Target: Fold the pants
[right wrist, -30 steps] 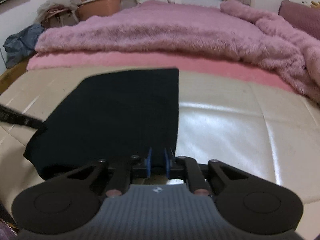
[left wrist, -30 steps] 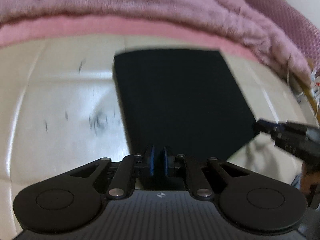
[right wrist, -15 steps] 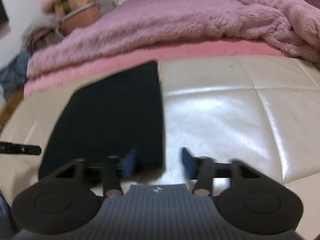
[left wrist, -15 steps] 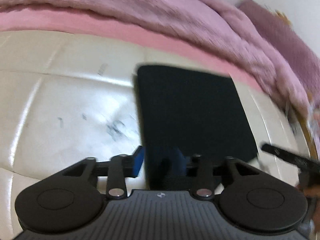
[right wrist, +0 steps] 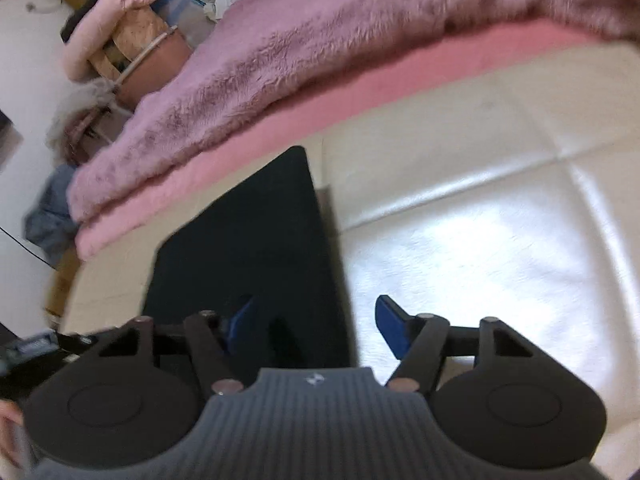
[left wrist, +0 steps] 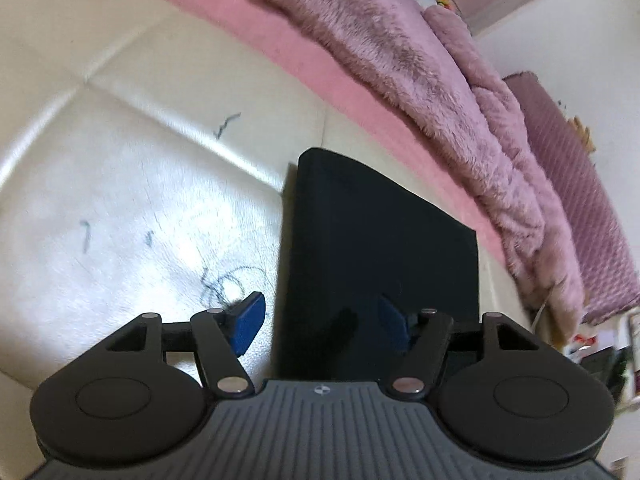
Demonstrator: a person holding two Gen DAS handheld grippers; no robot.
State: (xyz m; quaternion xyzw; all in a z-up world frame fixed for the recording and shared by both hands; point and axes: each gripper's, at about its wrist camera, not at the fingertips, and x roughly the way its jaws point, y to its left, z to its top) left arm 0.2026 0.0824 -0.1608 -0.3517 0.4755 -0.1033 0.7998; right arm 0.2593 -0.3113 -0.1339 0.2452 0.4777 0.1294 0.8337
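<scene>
Left wrist view shows the pants [left wrist: 380,256] lying as a flat, dark, roughly rectangular packet on the cream cushioned surface [left wrist: 120,208], with their far edge close to the pink sheet [left wrist: 304,56] and the fluffy mauve blanket [left wrist: 420,64] behind it. The left gripper [left wrist: 324,320] hangs over the near left corner of the packet with its blue-padded fingers [left wrist: 250,320] spread wide; one finger is over the bare cushion, the other over the dark cloth, and nothing sits between them. Some dark thread or scribble marks [left wrist: 224,284] lie on the cushion just left of the pants. From the right wrist view the same packet [right wrist: 256,248] reads as neat, with straight edges and square far corners, and the right gripper [right wrist: 316,324] stands over its near right corner, fingers [right wrist: 390,328] also wide apart and gripping nothing, one over the cloth and one over the shiny cushion [right wrist: 480,240]. Judging by this, the folding looks finished or very nearly so: no legs or waistband hang loose, no layer sticks out, and both tools are free of the fabric. What might remain, if anything, is one more fold to make the packet smaller, or a light pat to flatten it; the pictures do not show how many layers are stacked, so I cannot tell which. A pile of clutter [right wrist: 120,44] sits far left beyond the blanket, well apart from the work.
</scene>
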